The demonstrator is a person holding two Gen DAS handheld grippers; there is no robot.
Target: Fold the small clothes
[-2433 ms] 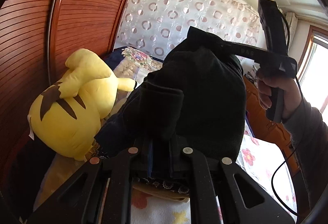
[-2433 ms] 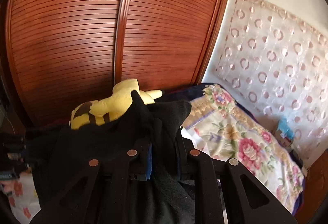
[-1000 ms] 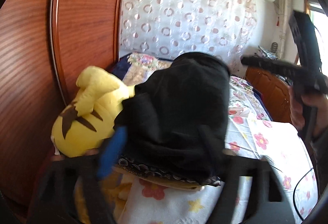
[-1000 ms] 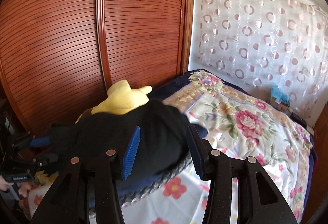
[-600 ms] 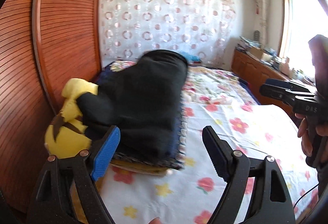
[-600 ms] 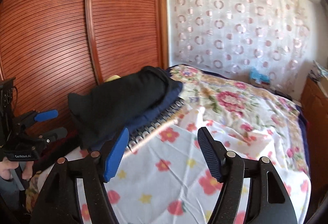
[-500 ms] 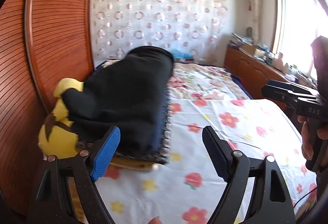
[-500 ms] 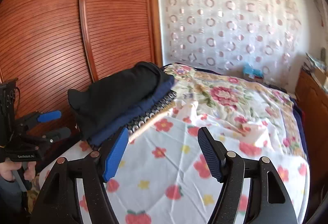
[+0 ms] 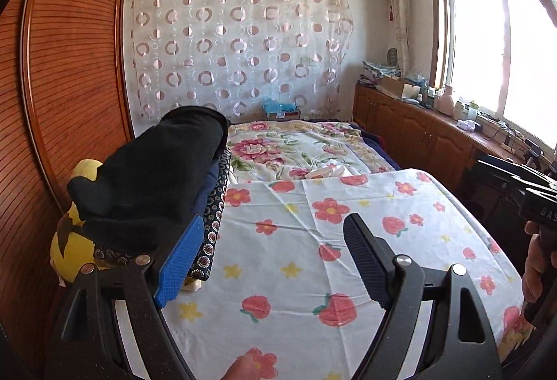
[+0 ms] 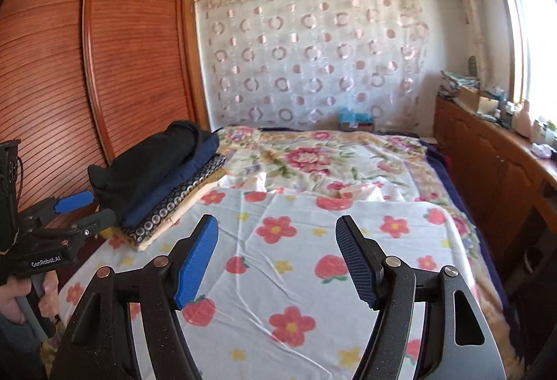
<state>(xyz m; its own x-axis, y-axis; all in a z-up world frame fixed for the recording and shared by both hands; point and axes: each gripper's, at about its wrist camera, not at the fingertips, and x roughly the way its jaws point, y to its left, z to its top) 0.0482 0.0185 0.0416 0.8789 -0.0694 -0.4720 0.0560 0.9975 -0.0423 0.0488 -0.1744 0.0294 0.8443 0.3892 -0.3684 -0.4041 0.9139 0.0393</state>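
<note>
A folded black garment (image 9: 153,171) lies on top of a stack of folded clothes (image 10: 174,199) at the left edge of the bed; it also shows in the right wrist view (image 10: 149,157). My left gripper (image 9: 271,258) is open and empty, just right of the stack, and appears from the side in the right wrist view (image 10: 83,206). My right gripper (image 10: 276,254) is open and empty over the white flowered sheet (image 10: 296,258). It shows in the left wrist view (image 9: 529,192) at the far right.
A yellow plush toy (image 9: 75,240) sits behind the stack against the wooden wardrobe (image 10: 87,66). A flowered quilt (image 9: 296,147) covers the far half of the bed. A wooden cabinet (image 10: 494,167) with clutter runs along the right wall under the window.
Both grippers let go of the black garment, which now rests on the stack. Both opened and pulled back from the stack towards the foot of the bed.
</note>
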